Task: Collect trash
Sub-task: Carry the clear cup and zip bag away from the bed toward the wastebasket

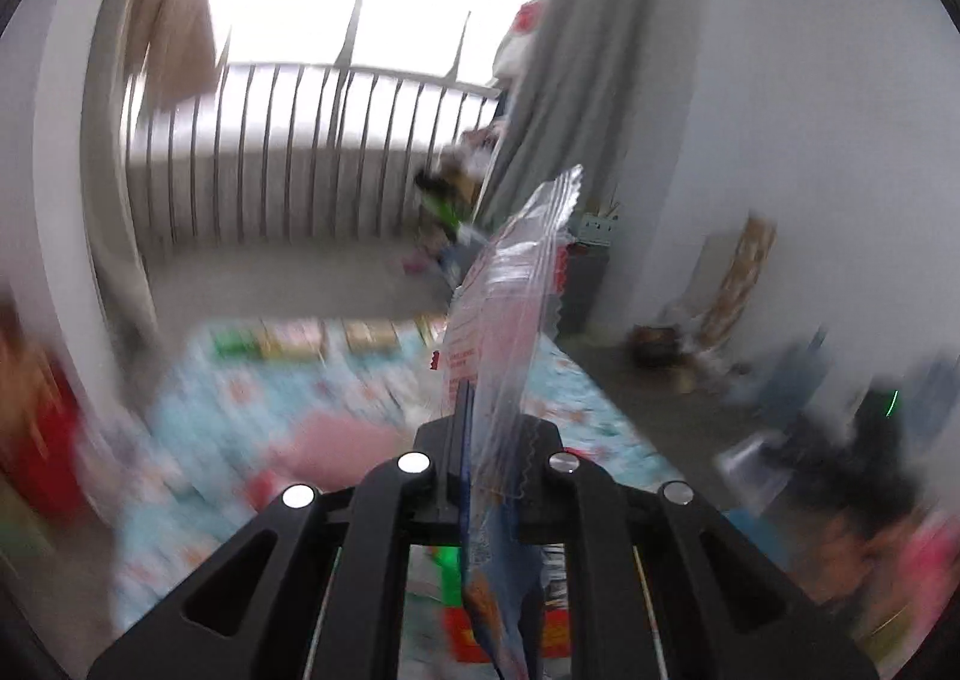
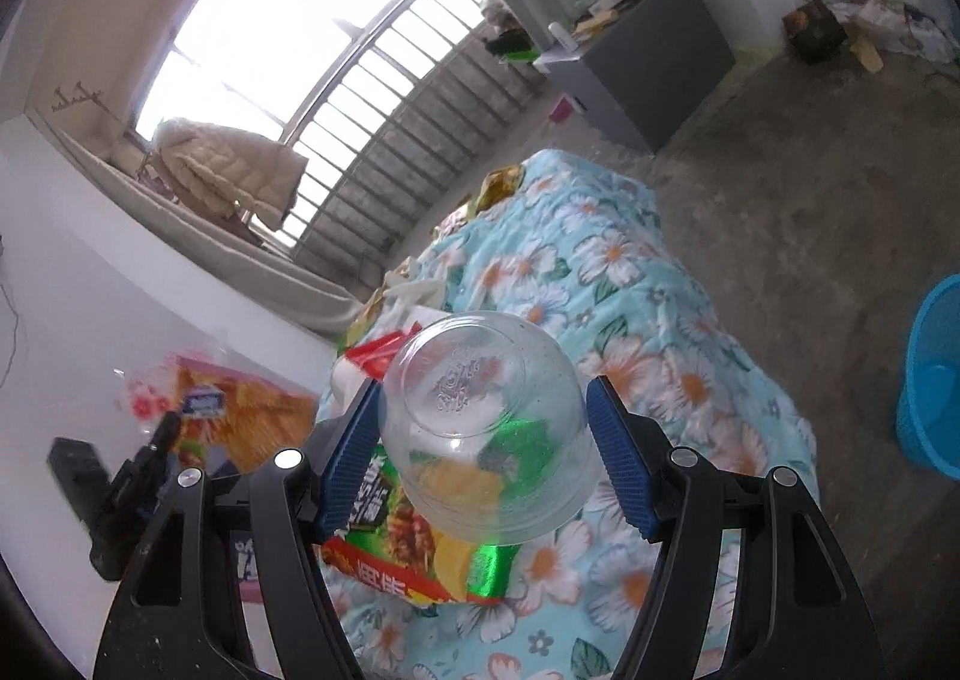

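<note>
In the left wrist view my left gripper [image 1: 480,410] is shut on a snack wrapper [image 1: 510,308] of clear and blue plastic with red print. The wrapper stands edge-on and rises above the fingers. The right wrist view shows the same wrapper [image 2: 252,410] as an orange bag in the air at the left, held by the left gripper [image 2: 162,434]. My right gripper [image 2: 483,389] is shut on a clear plastic cup [image 2: 462,374]. The cup's base faces the camera and the blue pads [image 2: 354,440] press on its sides, above the table.
A table under a floral blue cloth [image 2: 660,320] carries a green snack packet [image 2: 414,536], a red-and-white packet [image 2: 378,350] and a gold wrapper [image 2: 498,185]. A blue bin [image 2: 936,374] stands on the concrete floor at the right. A grey cabinet [image 2: 648,74] stands beyond.
</note>
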